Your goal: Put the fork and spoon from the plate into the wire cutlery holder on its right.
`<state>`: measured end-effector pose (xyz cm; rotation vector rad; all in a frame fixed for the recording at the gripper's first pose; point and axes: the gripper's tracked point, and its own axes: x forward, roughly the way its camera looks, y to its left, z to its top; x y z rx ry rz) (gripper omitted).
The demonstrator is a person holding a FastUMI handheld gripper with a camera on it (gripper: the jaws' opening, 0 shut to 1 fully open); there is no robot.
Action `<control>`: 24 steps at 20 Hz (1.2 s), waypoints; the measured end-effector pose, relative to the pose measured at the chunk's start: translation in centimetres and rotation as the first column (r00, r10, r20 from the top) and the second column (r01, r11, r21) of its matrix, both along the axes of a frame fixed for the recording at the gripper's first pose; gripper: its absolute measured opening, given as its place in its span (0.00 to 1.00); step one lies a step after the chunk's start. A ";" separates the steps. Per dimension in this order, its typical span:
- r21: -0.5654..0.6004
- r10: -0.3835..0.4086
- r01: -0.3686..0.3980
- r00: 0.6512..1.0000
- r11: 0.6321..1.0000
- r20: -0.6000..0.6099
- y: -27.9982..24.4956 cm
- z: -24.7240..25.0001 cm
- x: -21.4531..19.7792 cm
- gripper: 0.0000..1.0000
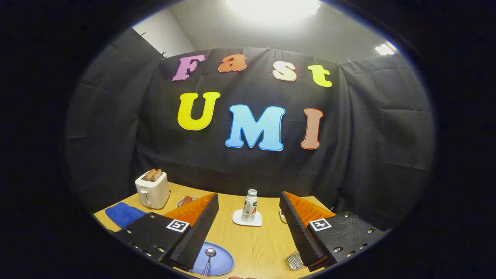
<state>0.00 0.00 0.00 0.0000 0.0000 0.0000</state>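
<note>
my gripper [250,232] is spread wide over the table [255,244], holding nothing. the spoon [209,259] lies on the blue plate [221,263], just by my left finger. right of the plate, the wire holder [293,260] peeks from under my right finger.

Blue round plate [219,263] flat on wooden tabletop, partly hidden behind left finger. Metal spoon [209,257] lies on plate, bowl away from camera. Fork not discernible. Wire cutlery holder [293,260] right of plate, mostly hidden behind right finger.
</note>
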 end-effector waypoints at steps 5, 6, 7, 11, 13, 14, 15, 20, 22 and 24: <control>0.014 0.049 -0.049 0.999 0.999 0.021 0.7 1.4 -0.2 0.96; 0.020 0.056 -0.057 0.998 0.998 0.030 0.5 1.7 0.2 0.96; 0.021 0.056 -0.057 0.998 0.998 0.024 0.1 1.8 0.5 0.95; 0.004 0.035 -0.035 0.999 0.999 0.018 -1.4 1.2 1.7 0.95; -0.007 0.058 -0.058 0.998 0.998 0.000 -1.1 0.6 1.8 0.96; -0.013 0.066 -0.067 0.998 0.998 -0.013 -0.9 0.1 1.8 0.96; -0.017 0.071 -0.072 0.997 0.997 -0.025 -1.0 -0.3 1.7 0.96; -0.051 0.134 -0.143 0.980 0.988 -0.150 1.2 -4.8 1.3 0.96; -0.075 0.164 -0.189 0.953 0.979 -0.255 2.4 -7.9 1.1 0.96; -0.059 0.192 -0.224 0.921 0.973 -0.338 3.3 -9.7 0.6 0.96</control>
